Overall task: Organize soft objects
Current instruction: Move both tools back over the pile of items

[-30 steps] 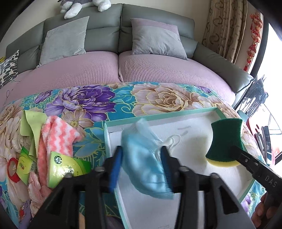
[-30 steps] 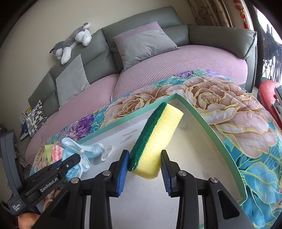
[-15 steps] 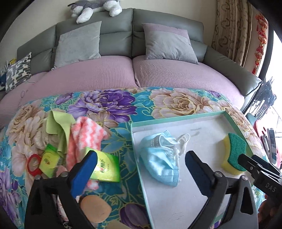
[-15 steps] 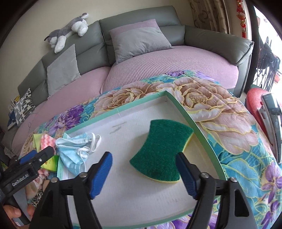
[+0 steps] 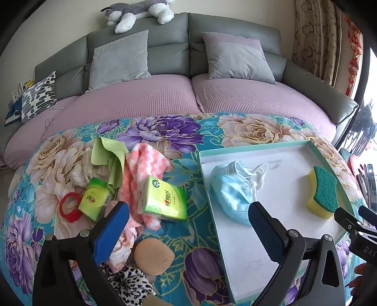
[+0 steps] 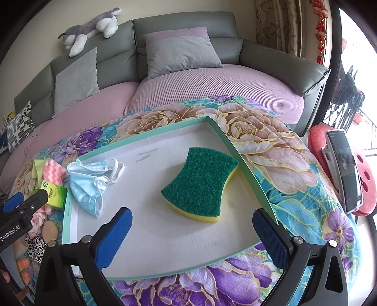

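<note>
From the left wrist camera, the left gripper [image 5: 188, 226] stands wide open with nothing between its blue pads; it hangs over the floral cloth [image 5: 165, 131], its left pad above the heap of loose things and its right pad above the near left part of the tray [image 5: 254, 149]; in the tray the blue face mask [image 5: 229, 188] lies crumpled at the left side, its white ear loops trailing toward the middle, and the sponge [image 5: 324, 190] lies near the right rim, green side up over its yellow body; mask and sponge are well apart. Left of the tray, on the cloth, sit a pink-and-white cloth [image 5: 143, 164], a light green cloth [image 5: 107, 153], two green tissue packs [image 5: 165, 199], a red tape ring [image 5: 69, 207], a tan round puff [image 5: 153, 256] and a leopard-print fabric [image 5: 127, 284]; behind the table stands a grey sofa [image 5: 165, 58] with cushions and a plush dog [image 5: 139, 9] on its back.

From the right wrist camera, the right gripper [image 6: 192, 235] is likewise spread wide and holds nothing; the sponge [image 6: 202, 183] rests flat on the tray floor just ahead of it, close to the right rim [image 6: 245, 169]; the face mask [image 6: 87, 186] lies at the tray's far left edge; the tip of the left gripper [image 6: 21, 207] shows at the left border, over the tissue pack [image 6: 55, 193].
</note>
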{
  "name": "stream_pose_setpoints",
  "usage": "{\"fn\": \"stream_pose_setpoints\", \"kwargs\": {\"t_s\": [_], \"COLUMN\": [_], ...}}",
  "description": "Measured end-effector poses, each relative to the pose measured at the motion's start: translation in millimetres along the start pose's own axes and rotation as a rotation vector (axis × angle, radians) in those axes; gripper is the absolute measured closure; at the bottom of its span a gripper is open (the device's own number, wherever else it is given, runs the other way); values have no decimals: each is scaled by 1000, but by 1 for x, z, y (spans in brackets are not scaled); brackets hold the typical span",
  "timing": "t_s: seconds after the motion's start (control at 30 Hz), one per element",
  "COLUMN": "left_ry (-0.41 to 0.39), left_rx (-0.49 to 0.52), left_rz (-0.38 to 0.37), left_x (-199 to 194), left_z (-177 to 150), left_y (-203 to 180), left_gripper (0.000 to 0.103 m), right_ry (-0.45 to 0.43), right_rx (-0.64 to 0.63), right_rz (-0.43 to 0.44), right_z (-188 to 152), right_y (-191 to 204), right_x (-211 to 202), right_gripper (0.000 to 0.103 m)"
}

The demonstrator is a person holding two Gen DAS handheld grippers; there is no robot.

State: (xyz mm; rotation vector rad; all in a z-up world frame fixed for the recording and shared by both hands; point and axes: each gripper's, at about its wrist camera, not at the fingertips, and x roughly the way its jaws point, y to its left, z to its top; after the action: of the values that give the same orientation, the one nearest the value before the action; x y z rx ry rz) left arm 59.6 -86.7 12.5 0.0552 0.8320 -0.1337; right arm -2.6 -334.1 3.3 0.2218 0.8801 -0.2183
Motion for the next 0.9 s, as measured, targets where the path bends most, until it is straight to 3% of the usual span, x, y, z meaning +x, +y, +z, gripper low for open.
{"fn": "stream_pose_setpoints", "kwargs": {"t_s": [0.33,0.67,0.8,0.9], "left_ry": [-20,-130,-117,-88], "left_rx": [-68,-230,-284,-315], "left_rz": [27,226,290,298], "left_x": [-25,-67,-70,-70], "left_z": [-5,-12,-23,-32], "left_y": [35,131,164,179], "left_gripper": [2,2,2,2], "right_ry": [4,0,6,16], "right_rx": [-17,-108,-149,-175], "right_rz": [23,182,249,286], "right_z": [-6,-9,-13,-17], "right_y": [14,84,116,137], "right_x": [-14,-16,-16,-17], "right_gripper": [0,0,0,0]}}
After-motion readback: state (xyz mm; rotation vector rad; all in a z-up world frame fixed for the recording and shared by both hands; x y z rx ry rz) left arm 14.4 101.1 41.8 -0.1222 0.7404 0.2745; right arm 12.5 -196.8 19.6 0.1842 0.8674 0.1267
